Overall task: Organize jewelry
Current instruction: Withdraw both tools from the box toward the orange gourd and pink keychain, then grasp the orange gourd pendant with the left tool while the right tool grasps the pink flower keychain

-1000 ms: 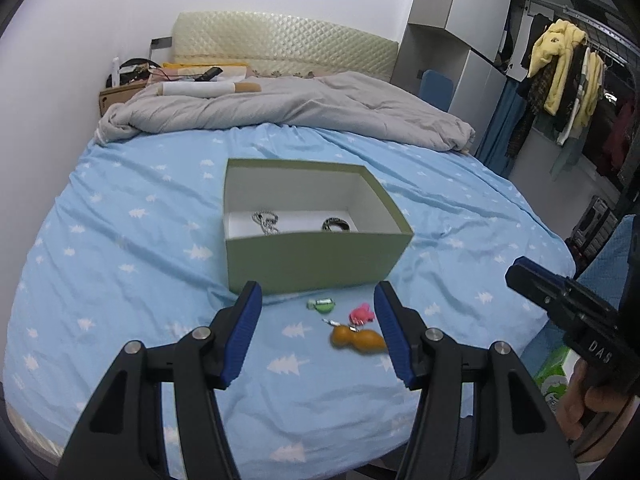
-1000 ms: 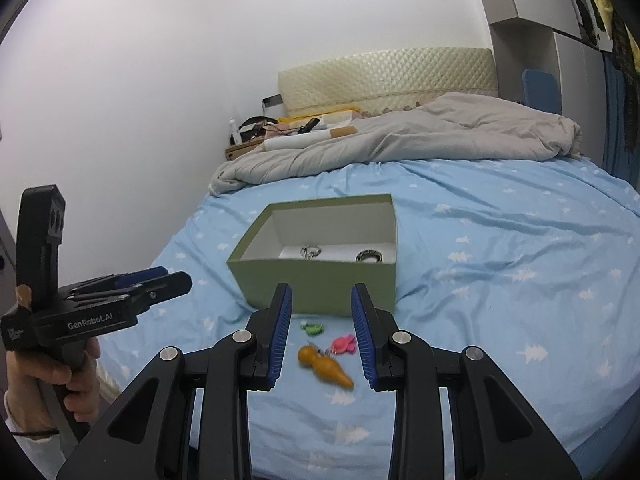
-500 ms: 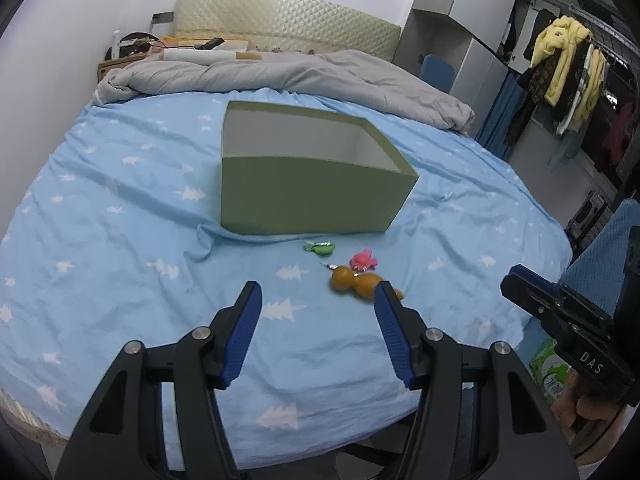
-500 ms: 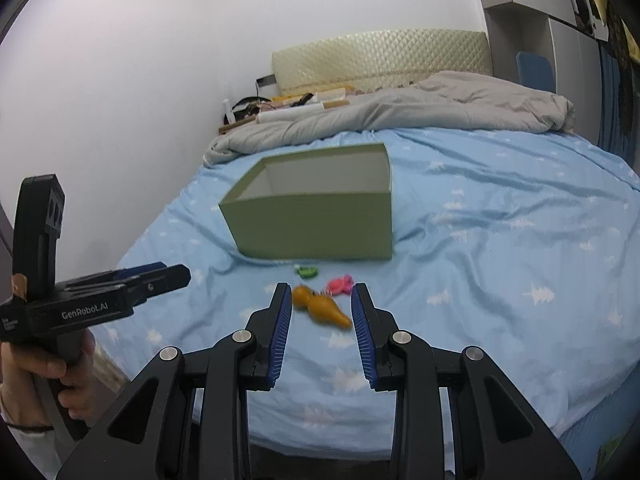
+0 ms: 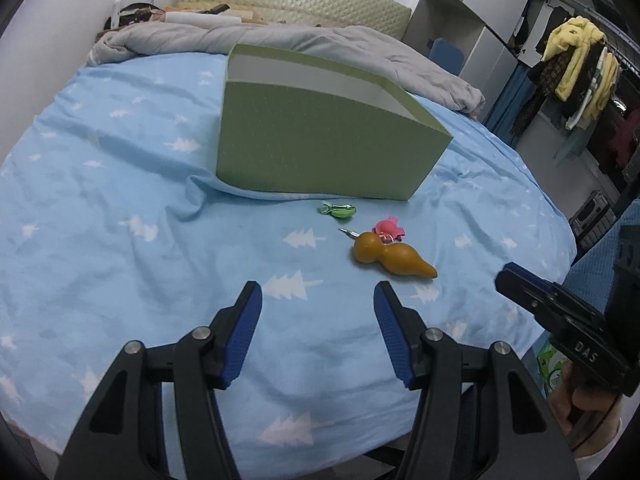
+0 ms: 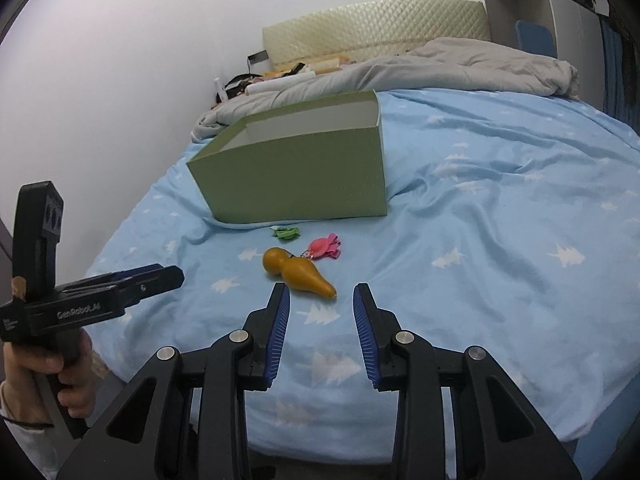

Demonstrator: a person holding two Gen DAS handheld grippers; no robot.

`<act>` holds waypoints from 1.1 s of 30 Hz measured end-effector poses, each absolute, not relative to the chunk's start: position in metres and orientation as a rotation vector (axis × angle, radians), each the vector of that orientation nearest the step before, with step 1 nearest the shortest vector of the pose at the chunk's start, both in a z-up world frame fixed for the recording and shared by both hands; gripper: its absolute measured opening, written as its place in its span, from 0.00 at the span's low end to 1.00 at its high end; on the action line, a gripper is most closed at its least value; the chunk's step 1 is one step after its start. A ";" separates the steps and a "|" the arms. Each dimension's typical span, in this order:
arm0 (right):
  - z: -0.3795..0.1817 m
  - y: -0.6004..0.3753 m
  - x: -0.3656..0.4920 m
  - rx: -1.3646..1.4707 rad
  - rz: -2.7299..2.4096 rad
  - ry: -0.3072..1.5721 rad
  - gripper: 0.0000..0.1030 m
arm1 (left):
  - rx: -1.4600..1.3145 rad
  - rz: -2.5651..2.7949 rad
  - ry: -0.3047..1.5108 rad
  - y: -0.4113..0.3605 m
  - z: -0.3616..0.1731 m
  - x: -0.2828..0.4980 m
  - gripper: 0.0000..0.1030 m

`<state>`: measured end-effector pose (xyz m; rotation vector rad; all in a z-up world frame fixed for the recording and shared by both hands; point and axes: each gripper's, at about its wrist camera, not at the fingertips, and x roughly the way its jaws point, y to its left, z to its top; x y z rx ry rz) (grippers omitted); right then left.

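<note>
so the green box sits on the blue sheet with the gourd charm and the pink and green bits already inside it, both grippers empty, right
Not quite. The gourd charm, the pink piece and the green piece lie on the blue sheet in front of the green box, not inside it, as the left wrist view shows. The rest holds: the left gripper and right gripper are both empty.

One box [image 5: 320, 152] is sitting on the bed [image 5: 120, 208]. Three trinkets are lying before it: one gourd [image 5: 384, 258], one pink charm [image 5: 389, 229] and one green charm [image 5: 339, 210]. Two grippers are showing, left [image 5: 318, 300] and right [image 6: 321, 300]. One duvet [image 5: 280, 42] is lying behind.
</note>
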<state>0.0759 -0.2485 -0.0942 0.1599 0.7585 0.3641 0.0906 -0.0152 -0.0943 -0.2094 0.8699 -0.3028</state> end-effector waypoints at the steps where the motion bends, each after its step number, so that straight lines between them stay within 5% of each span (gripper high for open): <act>1: -0.098 -0.248 0.081 0.164 0.366 0.767 0.31 | -0.216 -0.310 0.874 -0.016 -0.097 0.092 0.54; 29: -0.151 -0.231 0.193 0.250 0.481 0.931 0.31 | -0.272 -0.506 0.916 -0.044 -0.131 0.154 0.33; 33: -0.155 -0.228 0.197 0.255 0.492 0.944 0.28 | -0.280 -0.530 0.913 -0.040 -0.131 0.153 0.23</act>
